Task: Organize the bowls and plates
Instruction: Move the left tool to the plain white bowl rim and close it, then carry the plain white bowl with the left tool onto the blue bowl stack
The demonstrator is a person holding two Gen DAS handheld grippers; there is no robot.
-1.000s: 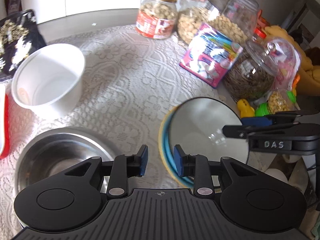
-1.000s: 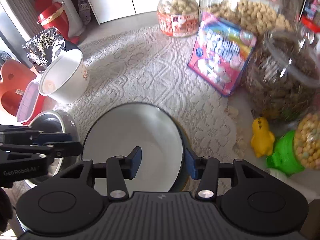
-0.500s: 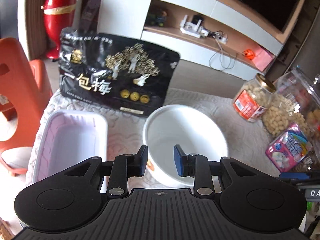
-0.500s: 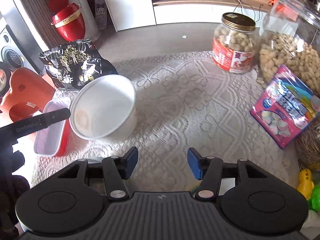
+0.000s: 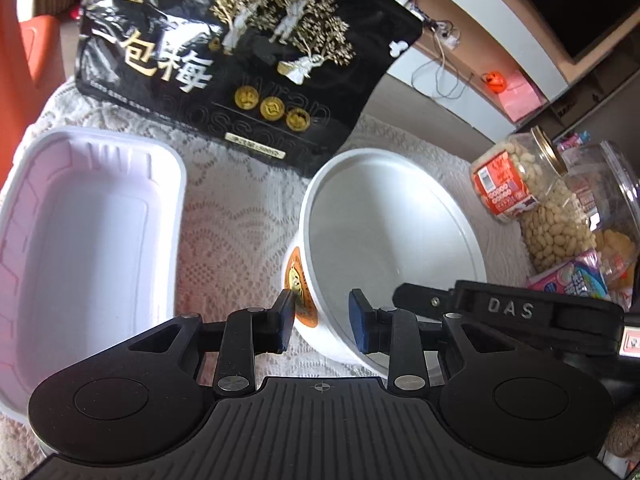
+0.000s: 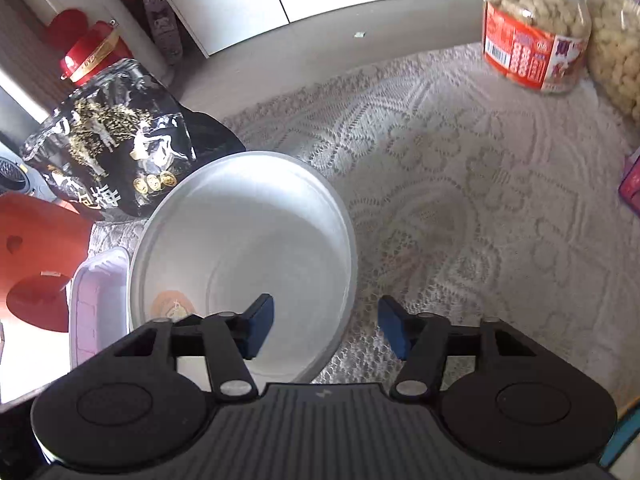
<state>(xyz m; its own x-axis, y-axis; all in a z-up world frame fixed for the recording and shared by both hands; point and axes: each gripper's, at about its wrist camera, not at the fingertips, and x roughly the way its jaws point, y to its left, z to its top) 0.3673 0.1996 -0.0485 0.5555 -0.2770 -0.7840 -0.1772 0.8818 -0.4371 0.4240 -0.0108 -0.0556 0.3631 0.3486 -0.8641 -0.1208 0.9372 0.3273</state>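
- Lace tablecloth (image 6: 460, 184) covers the table, with a TV cabinet and wall units beyond its far edge; a black snack bag (image 5: 240, 60) stands toward the far left corner and a peanut jar (image 6: 536, 28) toward the far right.
- White paper bowl (image 5: 384, 240) sits on the cloth just in front of the bag, empty, mouth up, an orange logo on its outer wall. A white rectangular tray (image 5: 80, 248) lies beside it at the left edge, also empty.
- Left gripper (image 5: 322, 320) straddles the bowl's near-left wall: one pad outside by the logo, the other inside. Its jaws have just been opening, and a gap shows at each pad, so it is not clamped.
- Right gripper (image 6: 326, 328) straddles the near-right wall the same way, one pad inside, one outside over the cloth. Its jaws have just been closing, yet the pads stand clear of the wall.
- Handling, as a judgement: the bowl looks thin, light and springy, likely to dent under a hard squeeze and to tip or skid if nudged.
- Best hold is the rolled rim, its stiffest part, pinched gently; two grips on opposite sides should keep it level.
- Lace may drag under the base if the bowl is slid rather than lifted.
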